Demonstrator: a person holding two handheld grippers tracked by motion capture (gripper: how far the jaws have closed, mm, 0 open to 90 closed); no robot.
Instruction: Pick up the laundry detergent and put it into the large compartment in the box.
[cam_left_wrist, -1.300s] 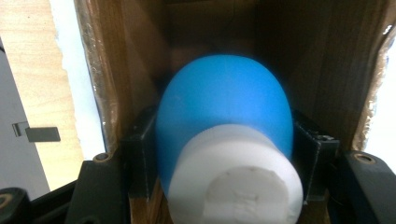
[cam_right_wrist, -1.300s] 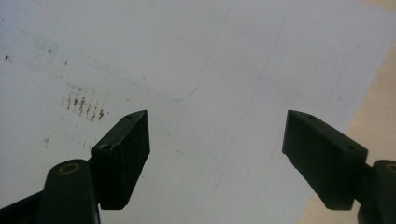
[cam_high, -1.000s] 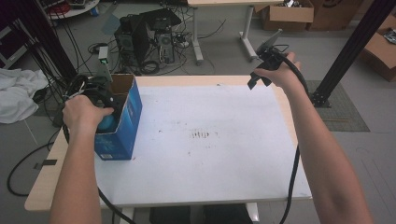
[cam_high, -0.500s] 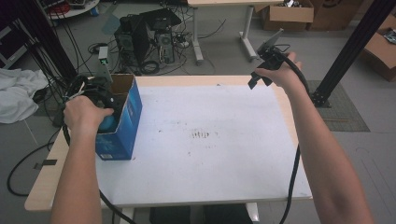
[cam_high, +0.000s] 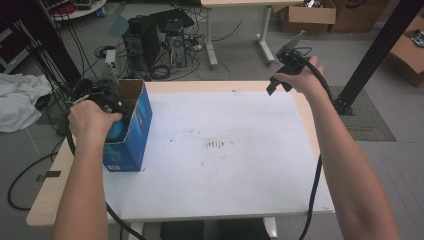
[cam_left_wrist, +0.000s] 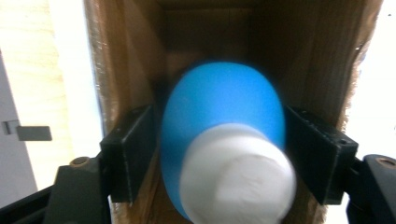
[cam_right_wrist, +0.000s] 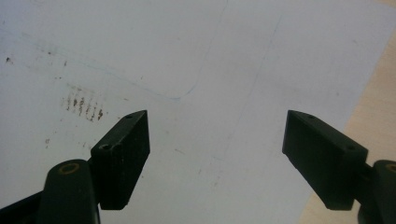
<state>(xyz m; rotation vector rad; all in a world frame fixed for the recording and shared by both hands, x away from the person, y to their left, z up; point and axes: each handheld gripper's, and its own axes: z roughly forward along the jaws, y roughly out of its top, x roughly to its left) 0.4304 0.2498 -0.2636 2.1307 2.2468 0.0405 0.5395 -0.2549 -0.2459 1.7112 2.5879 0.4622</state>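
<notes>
A blue rounded object with a white cap (cam_left_wrist: 224, 140) sits between the jaws of my left gripper (cam_left_wrist: 219, 116), inside an open cardboard box with blue outer sides (cam_high: 137, 120). Both jaws press against its sides, and the object looks blurred. In the high view, a hand covers the left gripper (cam_high: 107, 102) at the box's open top, with the blue object (cam_high: 116, 131) peeking out beneath it. My right gripper (cam_right_wrist: 217, 116) is open with nothing between its fingers. It is held above the white sheet (cam_high: 220, 145) near the table's far right corner (cam_high: 280, 75).
The white sheet covers most of the wooden table (cam_high: 50, 200) and bears dark smudges (cam_high: 217, 145) at its middle. Cables trail from both grippers. Beyond the table's far edge, on the floor, are computer towers (cam_high: 160, 35), cardboard boxes (cam_high: 305, 12) and a black post (cam_high: 370, 55).
</notes>
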